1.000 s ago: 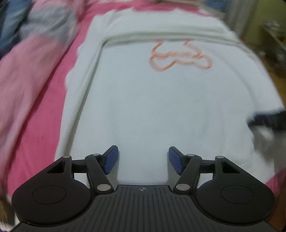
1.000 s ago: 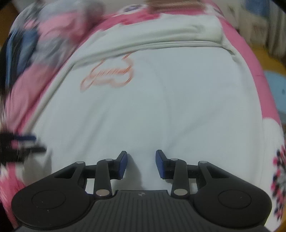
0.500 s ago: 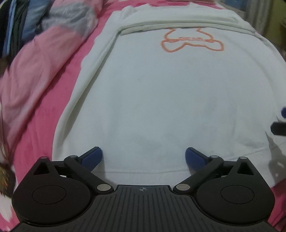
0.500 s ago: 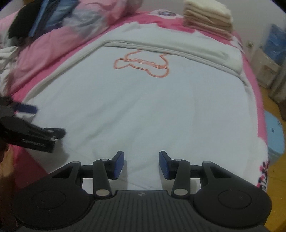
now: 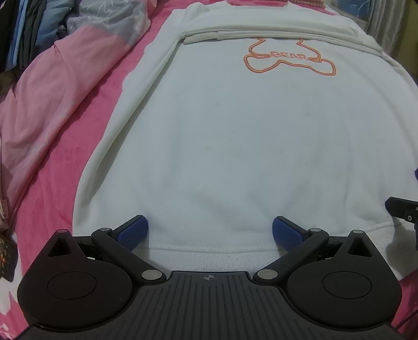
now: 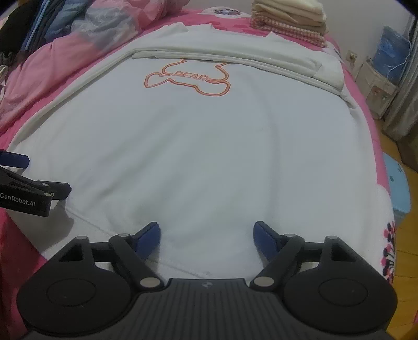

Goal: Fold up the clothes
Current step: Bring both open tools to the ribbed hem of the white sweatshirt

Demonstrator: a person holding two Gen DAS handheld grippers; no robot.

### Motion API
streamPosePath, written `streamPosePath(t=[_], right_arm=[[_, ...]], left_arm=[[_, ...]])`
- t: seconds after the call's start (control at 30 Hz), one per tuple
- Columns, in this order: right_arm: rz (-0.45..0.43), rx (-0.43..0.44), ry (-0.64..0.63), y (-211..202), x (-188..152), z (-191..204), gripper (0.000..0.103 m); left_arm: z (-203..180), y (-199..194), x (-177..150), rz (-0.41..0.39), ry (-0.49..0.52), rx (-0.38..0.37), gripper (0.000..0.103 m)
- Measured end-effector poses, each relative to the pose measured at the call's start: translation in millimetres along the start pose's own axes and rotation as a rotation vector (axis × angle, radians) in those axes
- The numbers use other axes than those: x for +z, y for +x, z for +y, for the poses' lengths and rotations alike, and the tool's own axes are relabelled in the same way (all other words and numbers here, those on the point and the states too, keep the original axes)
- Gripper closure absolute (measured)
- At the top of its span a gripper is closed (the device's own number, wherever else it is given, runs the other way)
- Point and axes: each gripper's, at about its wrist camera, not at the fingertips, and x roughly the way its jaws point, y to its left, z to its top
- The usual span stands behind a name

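**Both grippers spread over the hem of a white sweatshirt**

A white sweatshirt (image 5: pixel 235 146) lies flat on a pink bedspread (image 5: pixel 86 115), its ribbed hem at the near edge and its orange bear outline (image 6: pixel 188 78) with the word BEAR toward the far end. Its sleeves are folded across the far part of the body.

The left gripper (image 5: pixel 210 230) hangs over the near left stretch of the hem with its blue pads spread as wide as they go, nothing pinched between them. The right gripper (image 6: pixel 206 235) sits over the near right part of the hem; its jaws are opening, and the cloth lies under the gap, ungripped.

A crumpled pink quilt (image 5: pixel 47 99) lies left of the sweatshirt. A stack of folded clothes (image 6: pixel 290 21) sits at the far end of the bed.
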Motion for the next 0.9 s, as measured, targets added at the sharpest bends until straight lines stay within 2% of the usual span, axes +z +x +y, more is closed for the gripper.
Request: streamPosePath(t=[0.13,0.27,0.9], right_arm=[[0.015,0.012,0.032,1.0,-1.1,-1.5,0.005],[0.017,0.009,0.038,1.9,-3.5,0.0,0.001],[0.030,0.018,0.060,3.4,-4.2,-3.5,0.000]], left_arm=[[1.1,-1.3,-0.6,-0.004,-0.001,0.001,0.000],[1.6,-2.1,-0.9,-0.004,-0.001,0.003,0.000],[2.2,-2.5,0.3,-0.001,-0.001,0.004,0.000]])
